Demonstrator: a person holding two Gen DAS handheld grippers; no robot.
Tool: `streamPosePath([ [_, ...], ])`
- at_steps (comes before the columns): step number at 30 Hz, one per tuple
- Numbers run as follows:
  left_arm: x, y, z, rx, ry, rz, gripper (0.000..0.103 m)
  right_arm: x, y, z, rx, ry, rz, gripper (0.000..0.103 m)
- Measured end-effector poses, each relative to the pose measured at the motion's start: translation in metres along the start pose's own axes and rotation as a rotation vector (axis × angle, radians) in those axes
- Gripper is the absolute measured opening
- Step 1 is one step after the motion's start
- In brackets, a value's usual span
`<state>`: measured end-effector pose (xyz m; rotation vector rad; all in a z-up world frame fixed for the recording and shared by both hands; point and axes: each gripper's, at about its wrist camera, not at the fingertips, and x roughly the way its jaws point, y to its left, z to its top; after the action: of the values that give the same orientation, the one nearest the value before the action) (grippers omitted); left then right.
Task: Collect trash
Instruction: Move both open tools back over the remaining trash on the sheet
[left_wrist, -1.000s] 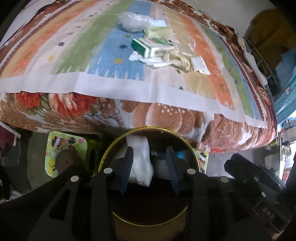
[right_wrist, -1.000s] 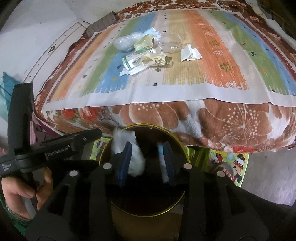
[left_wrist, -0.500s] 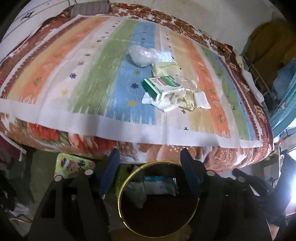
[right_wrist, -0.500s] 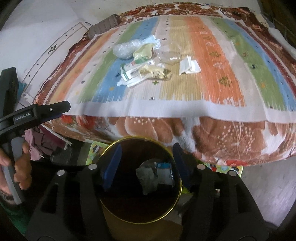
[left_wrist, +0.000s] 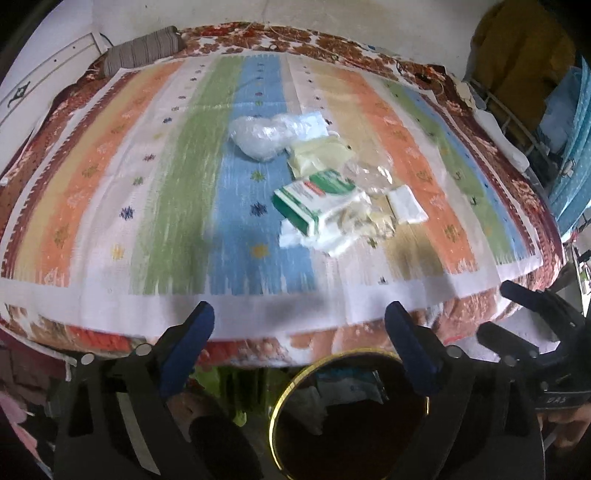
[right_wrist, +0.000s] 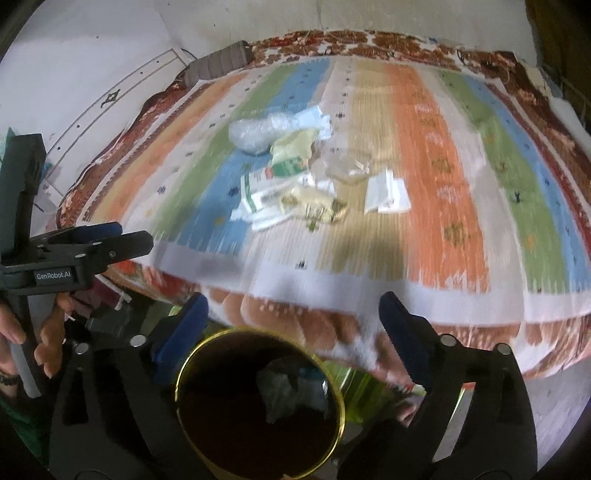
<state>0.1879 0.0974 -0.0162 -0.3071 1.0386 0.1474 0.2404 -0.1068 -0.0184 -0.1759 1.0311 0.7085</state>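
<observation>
A pile of trash lies mid-bed on the striped cover: a clear plastic bag, a green-and-white box, a yellowish wrapper and a white packet. The same box and packet appear blurred in the right wrist view. Below the bed's edge stands a dark bin with a gold rim, and crumpled trash lies inside it. My left gripper and right gripper hover over the bin, jaws opening wide, nothing between them.
A striped bolster lies at the bed's far left corner. A floral blanket hangs over the near edge. Shelves with blue and yellow cloth stand on the right. A hand holds the left gripper beside the bin.
Both grippers went from narrow to wide open. The white and bluish pieces between their jaws now lie in the bin. Both have risen and moved toward the bed.
</observation>
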Motion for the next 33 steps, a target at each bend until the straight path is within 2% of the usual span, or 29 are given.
streamPosePath([
  [5, 0.009, 0.015, 0.020, -0.024, -0.058, -0.024, 0.097, 0.011, -0.002, 0.018, -0.028, -0.007, -0.001, 0.093],
  [10, 0.027, 0.013, 0.035, 0.081, -0.070, -0.022, 0.097, 0.029, -0.005, 0.033, -0.031, -0.008, 0.007, 0.094],
  [12, 0.034, 0.018, 0.039, 0.085, -0.069, -0.051, 0.097, 0.038, -0.009, 0.037, -0.018, -0.002, 0.014, 0.094],
  [14, 0.042, 0.027, 0.044, 0.057, -0.041, -0.111, 0.097, 0.047, -0.013, 0.042, -0.002, 0.014, 0.027, 0.094],
  [17, 0.052, 0.038, 0.048, 0.037, -0.022, -0.130, 0.097, 0.060, -0.016, 0.049, 0.004, 0.039, 0.046, 0.094],
  [22, 0.061, 0.041, 0.055, 0.058, -0.041, -0.163, 0.097, 0.078, -0.022, 0.060, 0.006, 0.048, 0.042, 0.092],
  [28, 0.081, 0.036, 0.058, 0.124, -0.042, -0.138, 0.097, 0.104, -0.027, 0.069, 0.035, 0.108, 0.085, 0.084],
  [33, 0.093, 0.034, 0.062, 0.175, -0.056, -0.116, 0.097, 0.125, -0.030, 0.075, 0.030, 0.127, 0.057, 0.079],
])
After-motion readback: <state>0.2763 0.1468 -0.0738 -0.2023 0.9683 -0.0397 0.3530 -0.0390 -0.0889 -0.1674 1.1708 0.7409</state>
